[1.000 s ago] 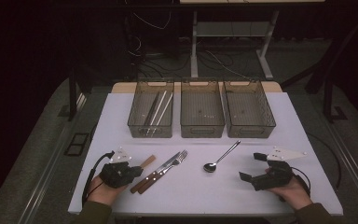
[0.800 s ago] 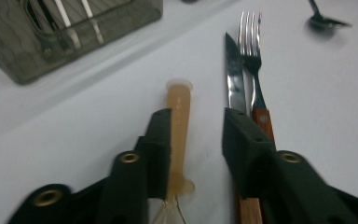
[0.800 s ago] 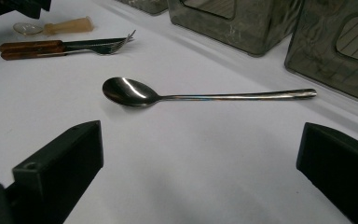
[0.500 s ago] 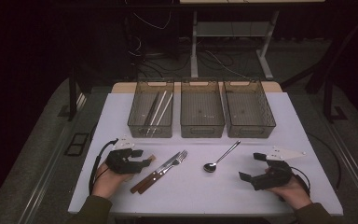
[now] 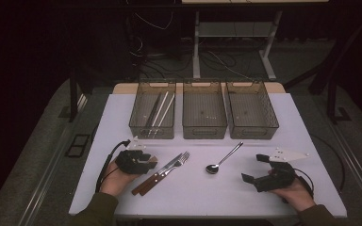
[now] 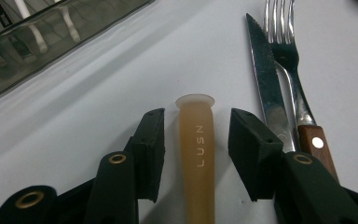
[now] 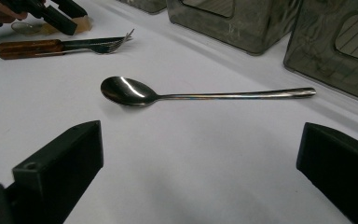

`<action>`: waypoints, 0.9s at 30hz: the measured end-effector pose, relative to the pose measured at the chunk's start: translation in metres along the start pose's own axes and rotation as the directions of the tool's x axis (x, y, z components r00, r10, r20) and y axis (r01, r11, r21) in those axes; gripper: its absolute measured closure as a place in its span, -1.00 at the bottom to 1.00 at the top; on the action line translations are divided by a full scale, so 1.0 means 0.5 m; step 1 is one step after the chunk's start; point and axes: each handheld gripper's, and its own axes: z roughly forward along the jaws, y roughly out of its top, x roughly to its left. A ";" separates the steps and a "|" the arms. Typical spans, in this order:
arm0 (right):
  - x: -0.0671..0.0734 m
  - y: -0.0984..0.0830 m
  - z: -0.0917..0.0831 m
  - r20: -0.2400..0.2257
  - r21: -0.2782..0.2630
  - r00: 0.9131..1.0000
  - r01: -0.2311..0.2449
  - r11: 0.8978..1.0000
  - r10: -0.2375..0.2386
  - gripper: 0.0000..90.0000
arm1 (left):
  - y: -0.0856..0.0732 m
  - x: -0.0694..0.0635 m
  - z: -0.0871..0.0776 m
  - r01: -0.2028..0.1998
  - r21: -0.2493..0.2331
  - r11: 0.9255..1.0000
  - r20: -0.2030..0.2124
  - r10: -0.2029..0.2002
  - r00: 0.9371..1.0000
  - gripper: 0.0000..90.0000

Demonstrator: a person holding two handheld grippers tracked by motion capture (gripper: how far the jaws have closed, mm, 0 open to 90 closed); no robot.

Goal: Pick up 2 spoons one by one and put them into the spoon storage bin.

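My left gripper lies low on the white table at the front left. Its jaws have just been closing around a translucent amber handle marked LUSN, with a small gap on each side, so the pads do not press it. Just right of it lie a wooden-handled knife and fork, side by side. My right gripper rests at the front right, wide open and holding nothing. A steel spoon lies ahead of it, bowl toward me.
Three smoky see-through bins stand in a row at the back: the left bin holds pale sticks, while the middle bin and right bin look nearly bare. The table's front edge is just beneath both hands.
The left hand has slid away from the person, toward the amber handle, and its jaws now straddle it. The right hand has stayed put.
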 end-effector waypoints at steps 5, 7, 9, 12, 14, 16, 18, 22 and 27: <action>0.001 0.000 0.001 0.001 0.000 1.000 0.003 1.000 -0.003 -0.98 | -0.003 -0.008 0.002 -0.019 -0.008 1.000 -0.020 0.019 1.000 0.41; 0.001 0.000 0.001 0.001 0.001 1.000 0.004 1.000 -0.004 -0.98 | -0.002 -0.009 0.002 -0.025 -0.002 1.000 -0.018 0.025 1.000 0.46; 0.002 0.000 0.001 0.000 0.002 1.000 0.006 1.000 -0.006 -0.98 | -0.002 -0.009 0.002 -0.024 -0.001 1.000 -0.015 0.024 1.000 0.51; 0.001 -0.001 0.003 0.002 0.003 1.000 0.009 1.000 -0.009 -0.98 | -0.003 -0.008 0.002 -0.020 -0.007 1.000 -0.010 0.020 1.000 0.60; 0.002 -0.002 0.004 0.005 0.011 1.000 0.006 1.000 -0.006 -0.98 | -0.002 -0.007 0.002 -0.018 -0.006 1.000 -0.008 0.018 1.000 0.61; 0.003 -0.002 0.006 0.007 0.015 1.000 0.010 1.000 -0.010 -0.98 | -0.002 -0.008 0.002 -0.020 -0.006 1.000 -0.010 0.020 1.000 0.61; 0.005 -0.003 0.008 0.007 0.018 1.000 0.008 1.000 -0.008 -0.98 | -0.002 -0.008 0.002 -0.018 -0.006 1.000 -0.010 0.018 1.000 0.62; 0.010 -0.005 0.014 0.037 0.020 0.999 0.011 1.000 -0.012 -0.98 | -0.002 -0.007 0.001 -0.013 -0.005 1.000 -0.007 0.013 1.000 0.62; 0.014 -0.007 0.019 0.038 0.034 0.999 0.033 0.999 -0.034 -0.98 | -0.001 -0.003 0.001 -0.010 -0.003 1.000 0.000 0.010 1.000 0.63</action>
